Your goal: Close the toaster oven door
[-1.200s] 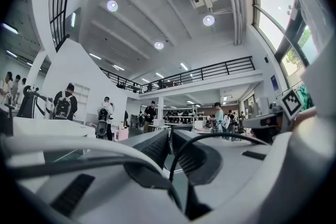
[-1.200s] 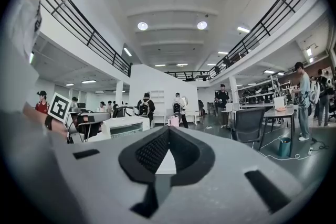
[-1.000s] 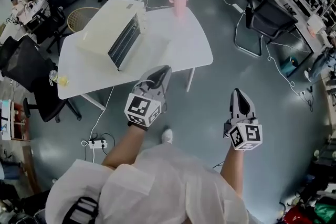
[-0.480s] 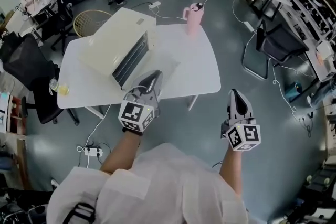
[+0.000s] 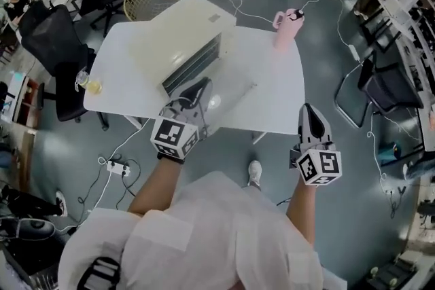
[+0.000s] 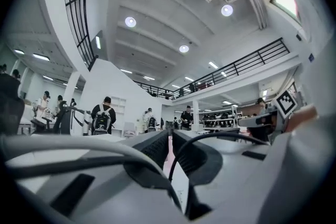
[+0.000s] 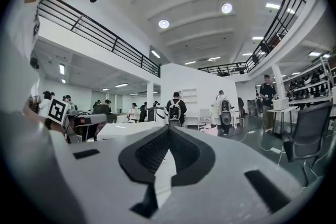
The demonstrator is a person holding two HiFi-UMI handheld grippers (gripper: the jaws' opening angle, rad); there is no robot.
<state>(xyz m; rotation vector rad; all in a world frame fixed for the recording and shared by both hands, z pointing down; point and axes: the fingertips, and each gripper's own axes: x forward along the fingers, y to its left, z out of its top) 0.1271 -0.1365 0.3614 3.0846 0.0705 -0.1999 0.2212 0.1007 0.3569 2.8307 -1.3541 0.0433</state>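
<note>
A cream toaster oven (image 5: 180, 37) stands on the white table (image 5: 272, 95), its dark front facing me. Its glass door (image 5: 230, 95) hangs open, lying flat in front of it. My left gripper (image 5: 200, 83) reaches over the table's near edge, just in front of the oven and beside the door; whether it touches either I cannot tell. In the left gripper view its jaws (image 6: 170, 132) stand together with only a thin slit and nothing between them. My right gripper (image 5: 309, 109) hovers off the table's right front corner, shut and empty (image 7: 169, 128).
A pink tumbler (image 5: 284, 30) stands at the table's far right. A small yellow glass (image 5: 88, 83) sits at its left edge. Black chairs (image 5: 51, 30) (image 5: 380, 88) flank the table, a wicker basket (image 5: 153, 3) lies behind it, and a power strip (image 5: 112, 166) lies on the floor.
Both grippers have come forward to the table. The left one went from the floor in front of the table to above its near edge by the oven door. The jaws look unchanged.
</note>
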